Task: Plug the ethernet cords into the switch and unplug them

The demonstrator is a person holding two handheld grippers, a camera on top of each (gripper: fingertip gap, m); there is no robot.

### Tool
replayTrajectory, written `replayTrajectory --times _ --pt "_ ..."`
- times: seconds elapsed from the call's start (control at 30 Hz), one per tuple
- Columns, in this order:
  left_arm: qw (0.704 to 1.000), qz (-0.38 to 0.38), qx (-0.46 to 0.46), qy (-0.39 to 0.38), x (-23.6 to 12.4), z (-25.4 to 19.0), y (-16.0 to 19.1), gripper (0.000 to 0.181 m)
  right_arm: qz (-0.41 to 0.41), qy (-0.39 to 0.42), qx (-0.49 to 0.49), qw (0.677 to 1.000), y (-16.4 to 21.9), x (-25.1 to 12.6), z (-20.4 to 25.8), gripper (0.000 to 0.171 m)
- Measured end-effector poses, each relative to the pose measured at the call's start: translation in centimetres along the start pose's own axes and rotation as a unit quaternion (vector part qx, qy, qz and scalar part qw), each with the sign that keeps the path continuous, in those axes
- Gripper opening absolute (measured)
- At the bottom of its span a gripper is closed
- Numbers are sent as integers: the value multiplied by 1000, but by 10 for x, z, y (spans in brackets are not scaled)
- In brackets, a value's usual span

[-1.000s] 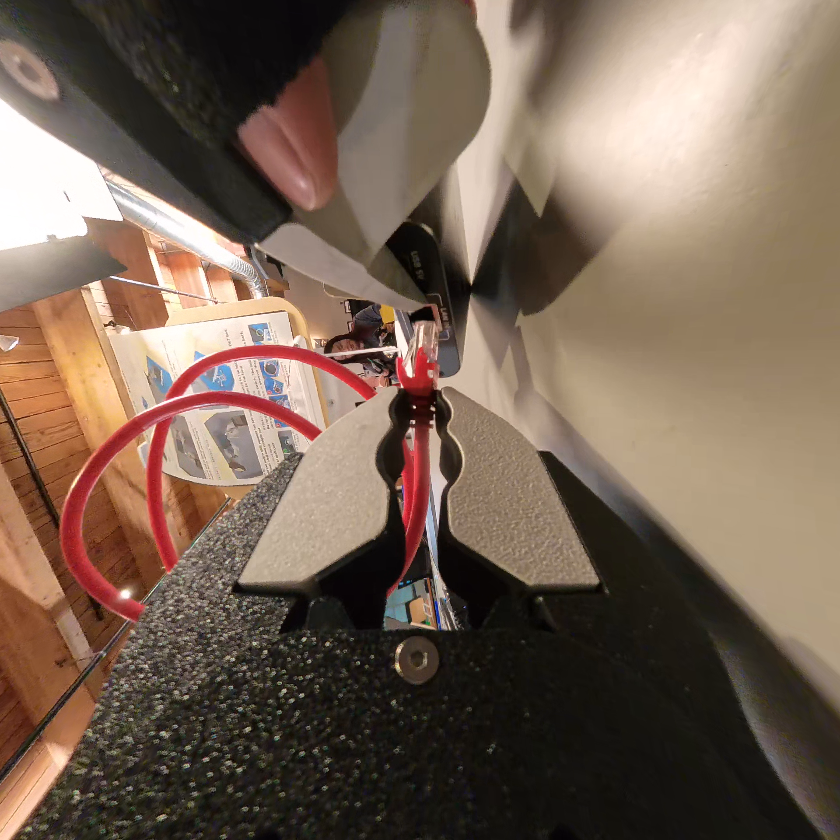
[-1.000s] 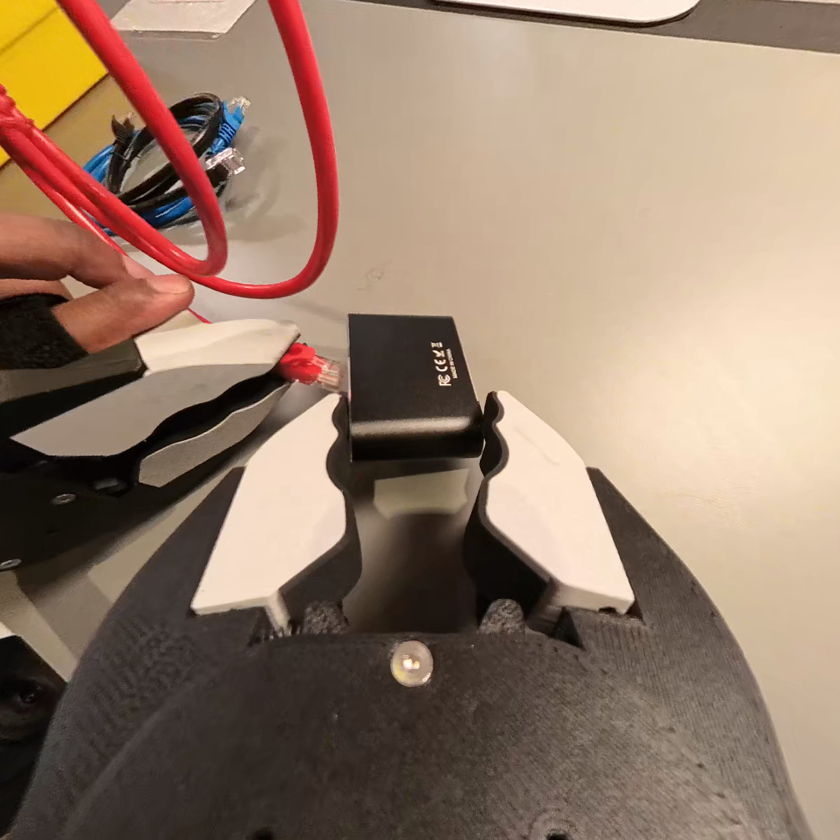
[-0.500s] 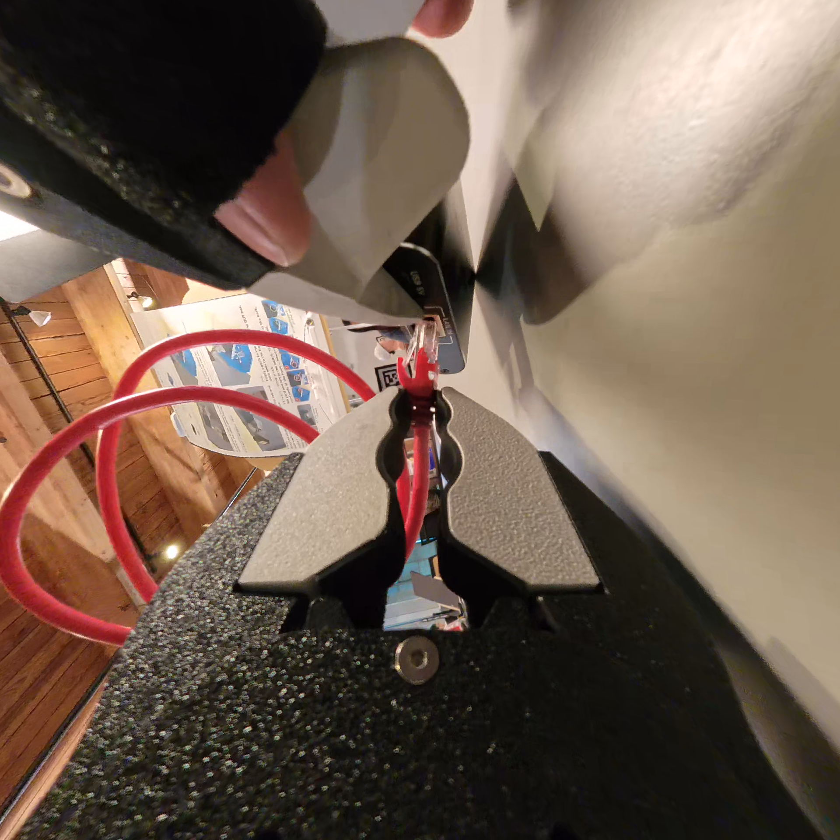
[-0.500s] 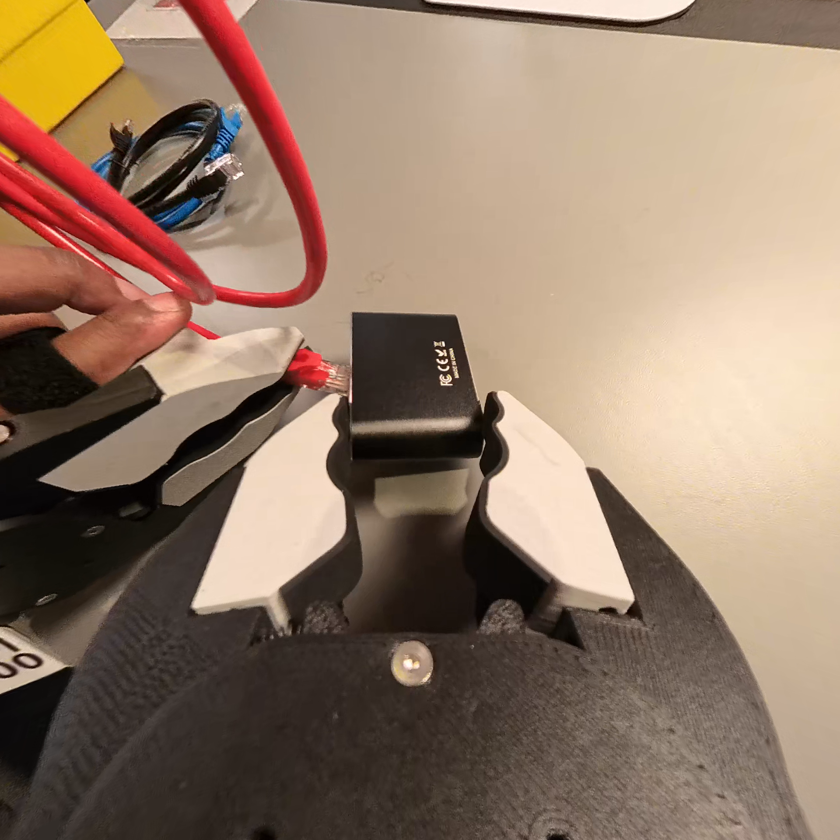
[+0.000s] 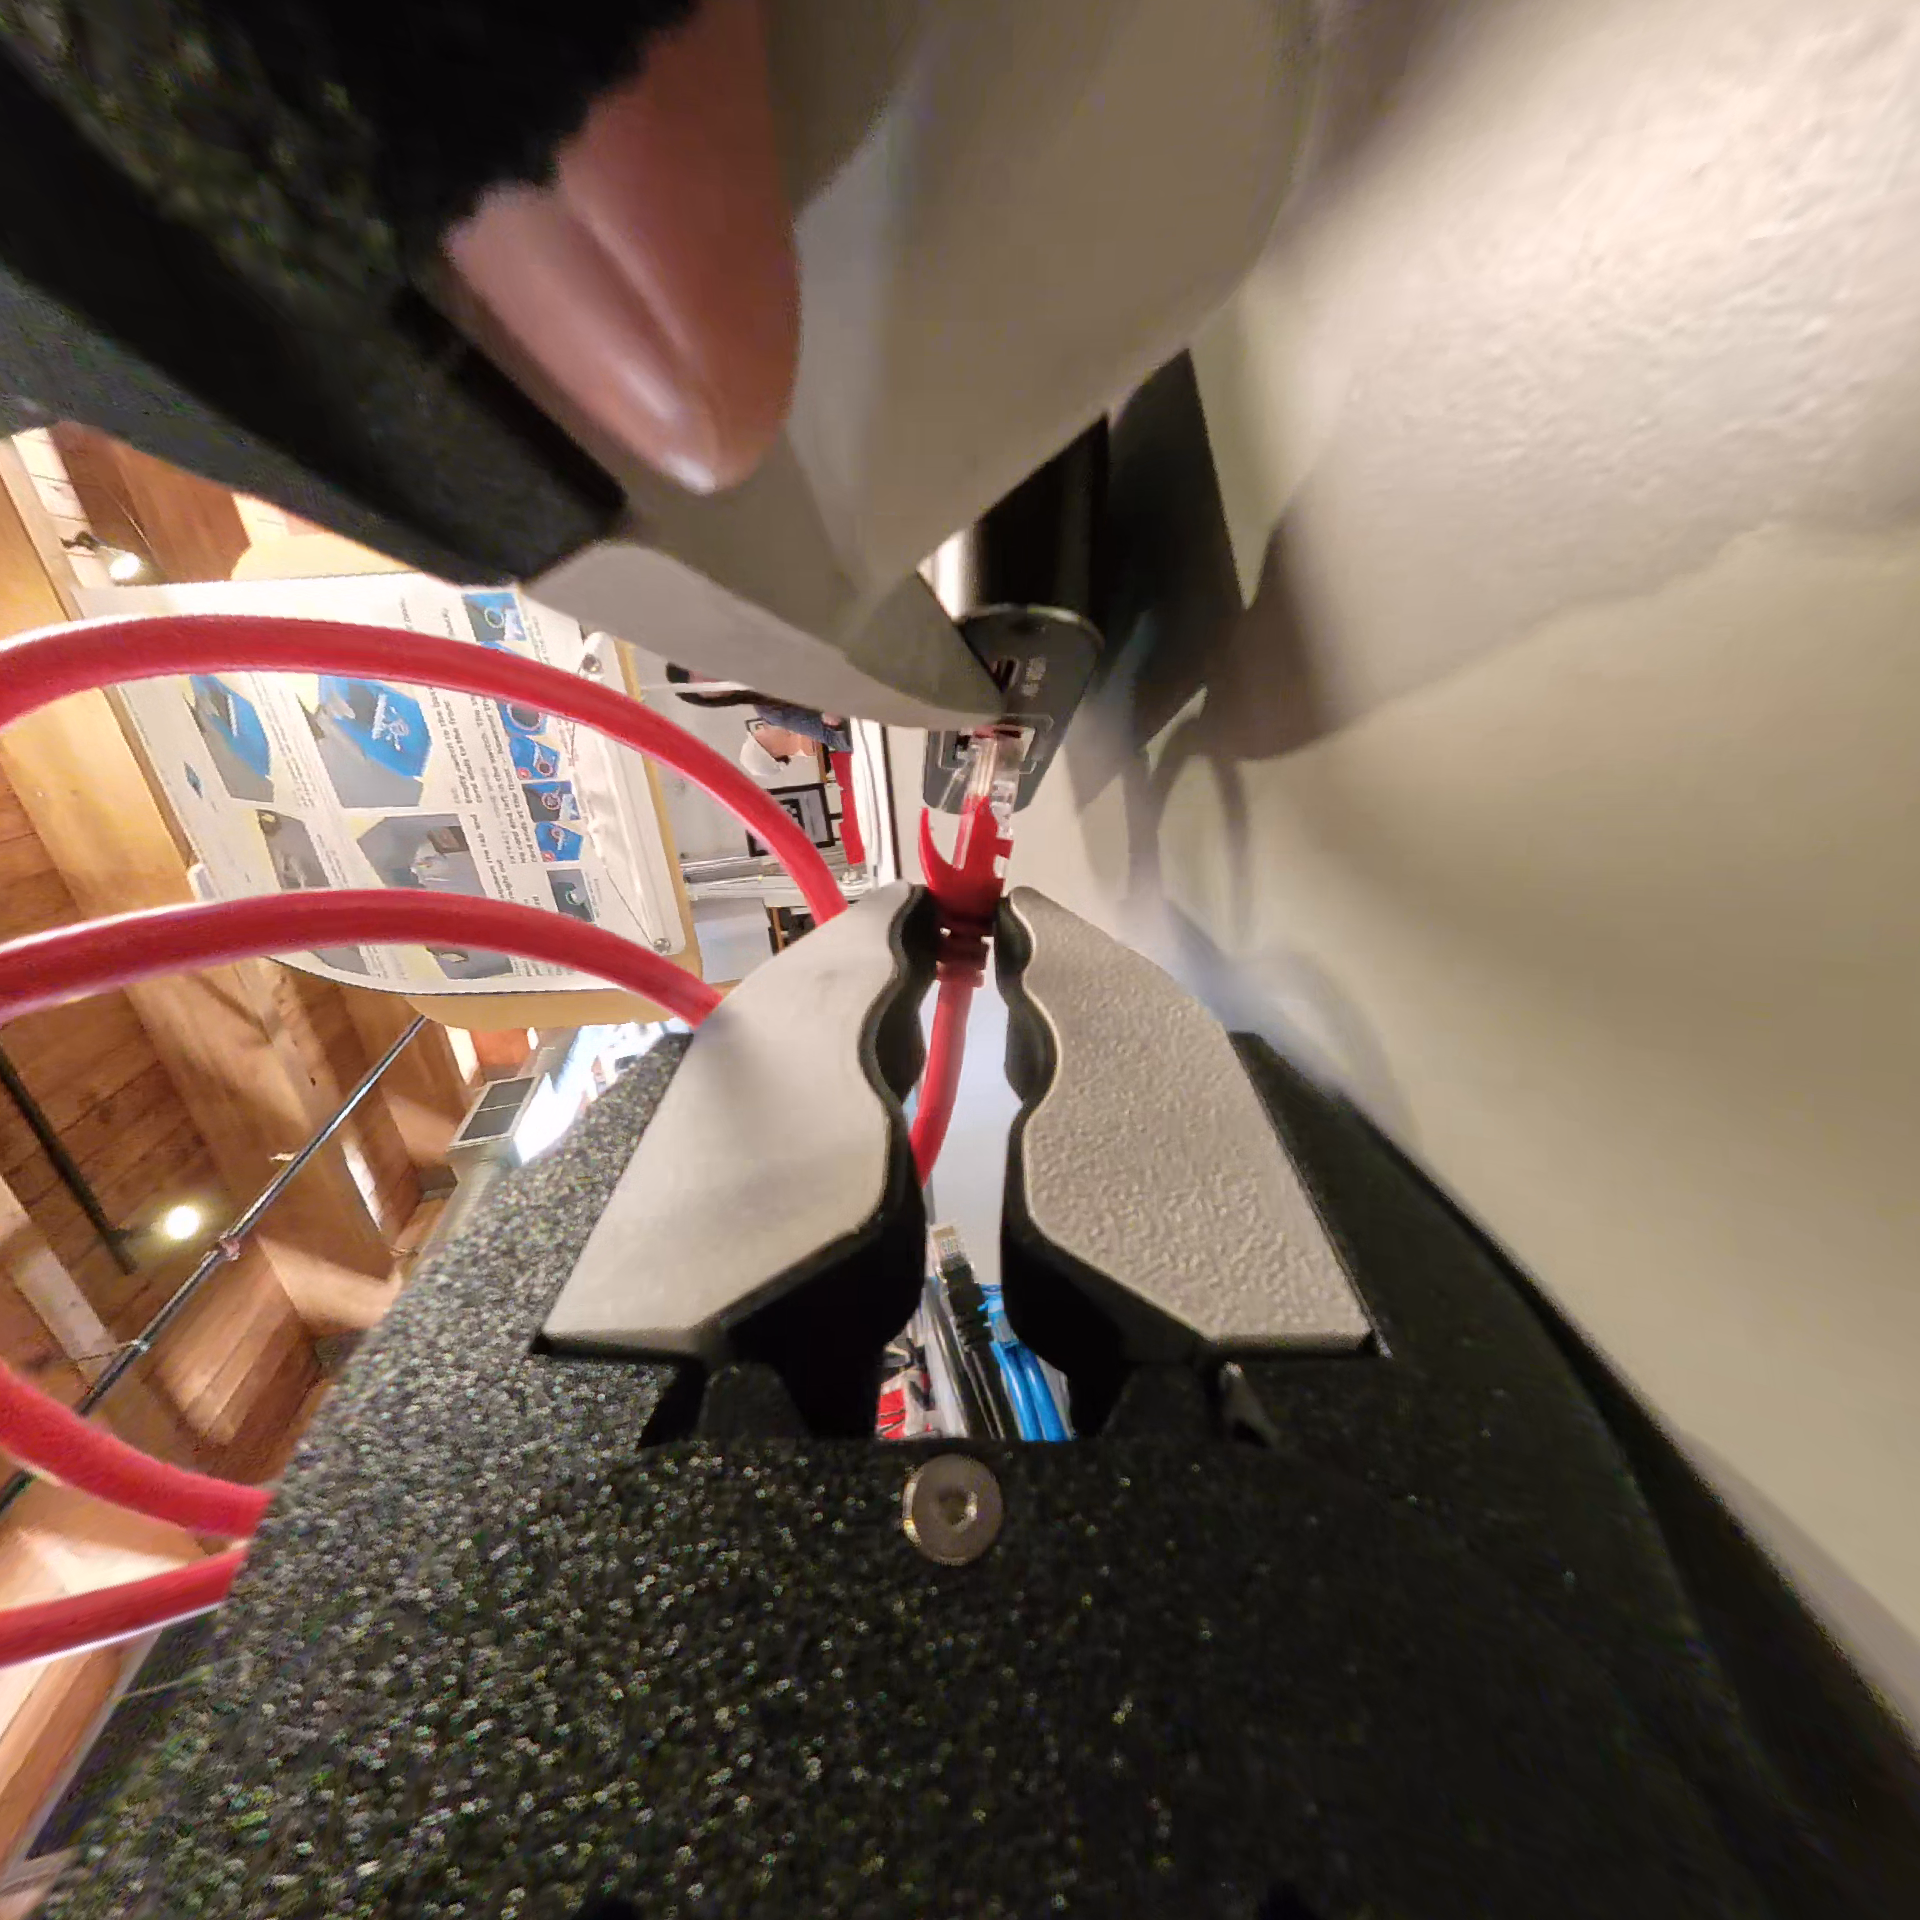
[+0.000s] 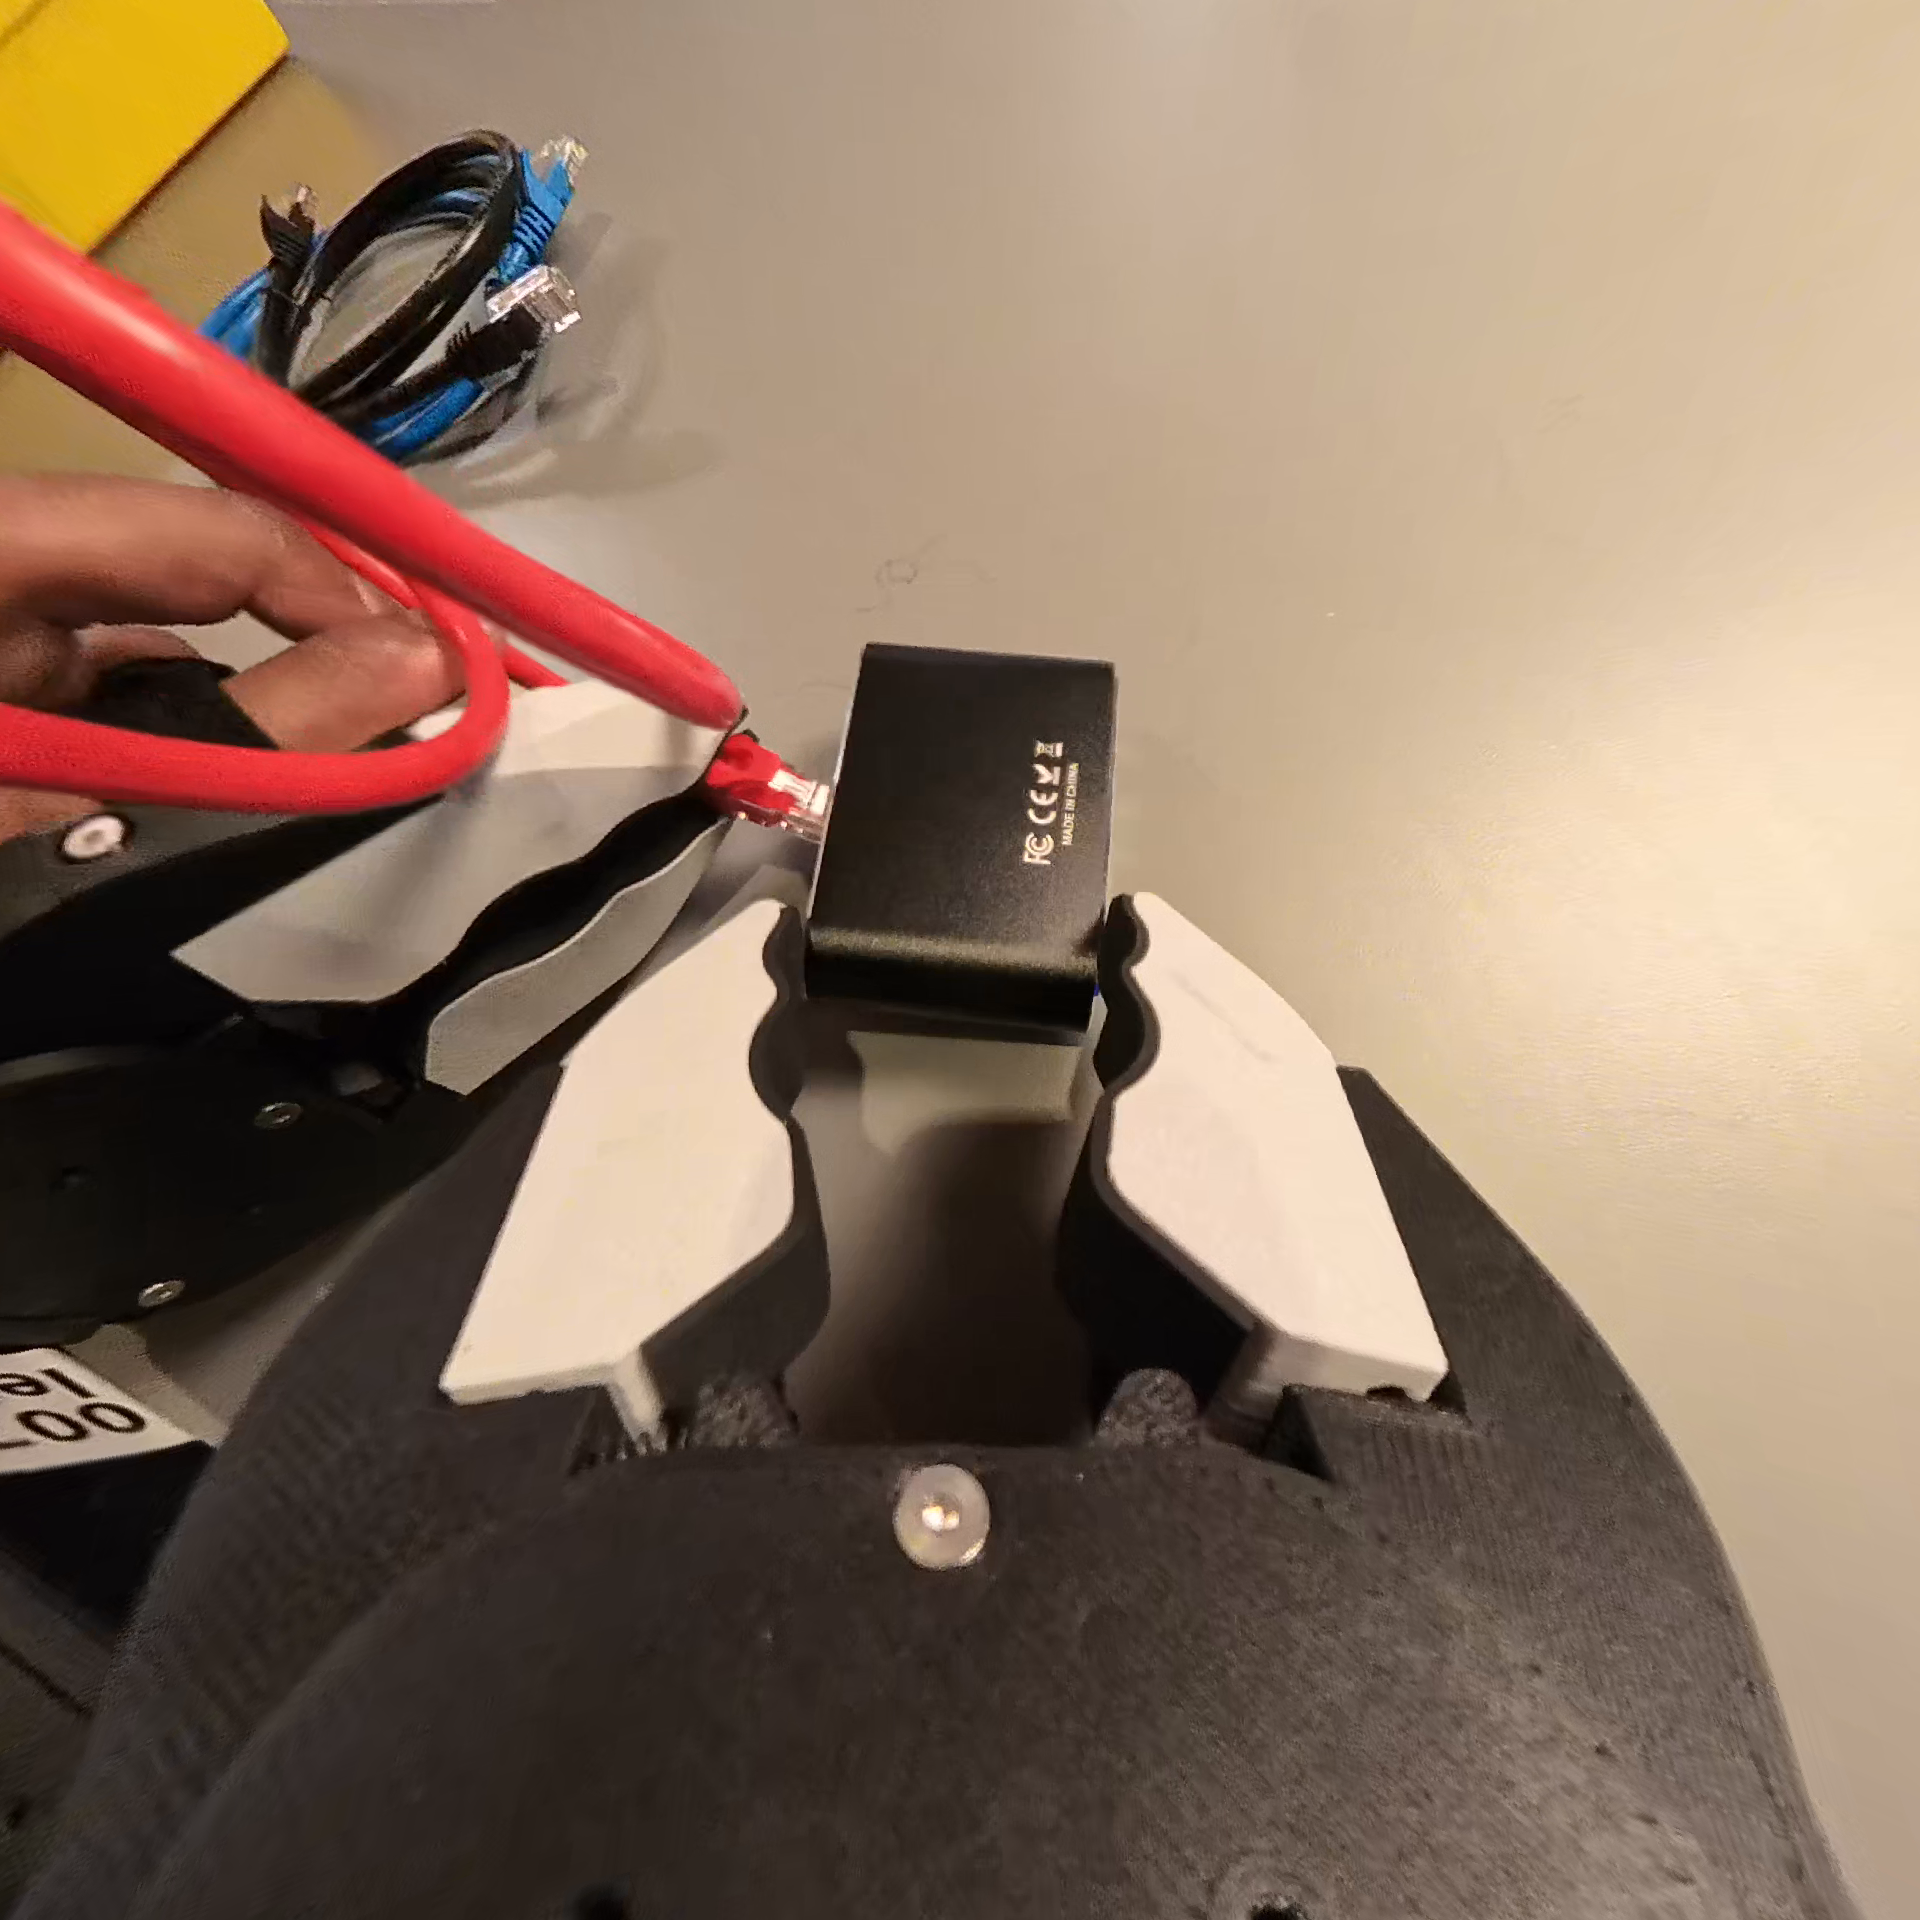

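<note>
My right gripper (image 6: 951, 935) is shut on the near end of the small black switch (image 6: 966, 821), holding it on the grey table (image 6: 1455, 468). My left gripper (image 5: 961, 909) is shut on the boot of the red ethernet cord (image 5: 951, 1039). The cord's clear plug (image 5: 982, 774) points into a port on the switch's face (image 5: 1023, 675). In the right wrist view the left gripper (image 6: 717, 795) comes in from the left, with the plug (image 6: 795, 805) touching the switch's left side. How deep the plug sits cannot be told.
The red cord's loops (image 6: 312, 468) hang over the left gripper and a person's hand (image 6: 208, 613). A pile of blue and black cords (image 6: 416, 301) lies at the far left near a yellow box (image 6: 114, 94). The left wrist view is rolled sideways. Across from one pair of fingers to the other is roughly 6 centimeters.
The left gripper has tilted and the red loops have swung lower over it. The switch has turned a little in the right gripper. The plug stays against the switch's left side.
</note>
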State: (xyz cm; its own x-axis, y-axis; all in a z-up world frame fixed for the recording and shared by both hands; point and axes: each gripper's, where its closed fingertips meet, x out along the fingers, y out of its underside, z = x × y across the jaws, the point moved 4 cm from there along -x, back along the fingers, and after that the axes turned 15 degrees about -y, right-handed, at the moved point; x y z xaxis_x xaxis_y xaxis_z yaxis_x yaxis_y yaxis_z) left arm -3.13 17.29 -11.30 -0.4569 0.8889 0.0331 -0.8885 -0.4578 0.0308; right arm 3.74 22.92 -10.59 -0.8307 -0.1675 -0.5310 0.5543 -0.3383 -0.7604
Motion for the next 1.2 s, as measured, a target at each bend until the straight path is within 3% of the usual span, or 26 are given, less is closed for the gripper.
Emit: replayTrajectory --times 1.2 --pt "990 -31 -139 3 2 20 13 10 -66 -70 -147 984 -19 -18 30 56"
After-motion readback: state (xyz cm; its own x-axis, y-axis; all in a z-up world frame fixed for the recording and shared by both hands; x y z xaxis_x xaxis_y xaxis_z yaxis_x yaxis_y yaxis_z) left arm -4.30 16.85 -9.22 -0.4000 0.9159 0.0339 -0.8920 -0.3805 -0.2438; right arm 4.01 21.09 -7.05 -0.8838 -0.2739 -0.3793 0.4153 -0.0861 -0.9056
